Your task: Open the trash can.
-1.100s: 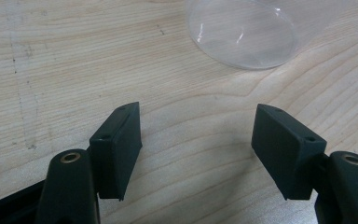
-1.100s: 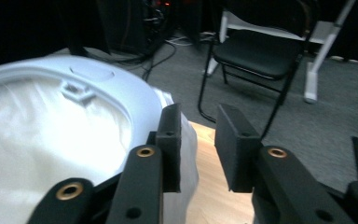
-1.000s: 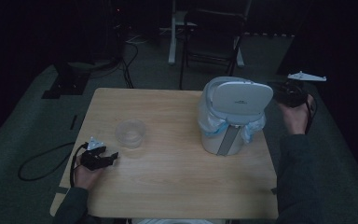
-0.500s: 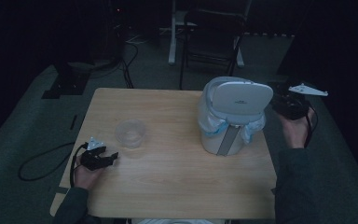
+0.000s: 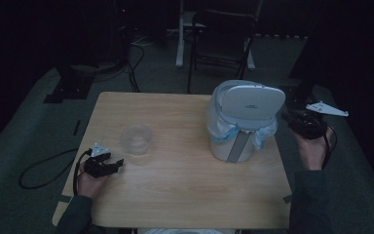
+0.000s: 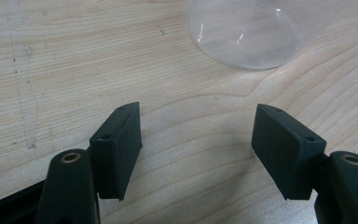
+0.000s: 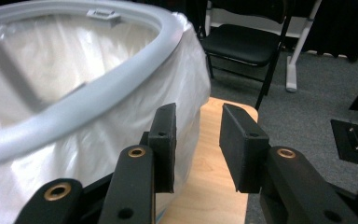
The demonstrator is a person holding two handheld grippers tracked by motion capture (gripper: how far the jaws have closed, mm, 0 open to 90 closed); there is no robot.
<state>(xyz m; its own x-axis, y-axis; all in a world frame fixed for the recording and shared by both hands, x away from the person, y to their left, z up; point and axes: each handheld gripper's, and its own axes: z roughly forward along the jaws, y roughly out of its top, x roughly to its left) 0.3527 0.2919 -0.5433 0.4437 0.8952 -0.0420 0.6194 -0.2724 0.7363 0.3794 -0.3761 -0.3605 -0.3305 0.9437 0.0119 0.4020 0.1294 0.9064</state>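
A white lidded bin [image 5: 238, 141] with a plastic liner stands at the right of the wooden table [image 5: 175, 185]. My right gripper [image 5: 288, 118] hovers just off the table's right edge beside the bin, its jaws apart with nothing between them. In the right gripper view, the gripper [image 7: 198, 126] points along the side of the bin [image 7: 74, 93], close to the liner. A clear plastic cup [image 5: 136, 139] stands at the left. My left gripper [image 5: 117, 163] rests on the table just before it. In the left gripper view, that gripper [image 6: 198, 140] stands wide open, short of the cup [image 6: 242, 32].
A dark folding chair [image 5: 224, 39] stands on the carpet behind the table, also visible as the chair [image 7: 242, 44] past the bin. Cables lie on the floor at the left. Bare wood lies between cup and bin.
My right hand has drifted toward the near side and a little lower beside the bin. The left hand and the cup have stayed put.
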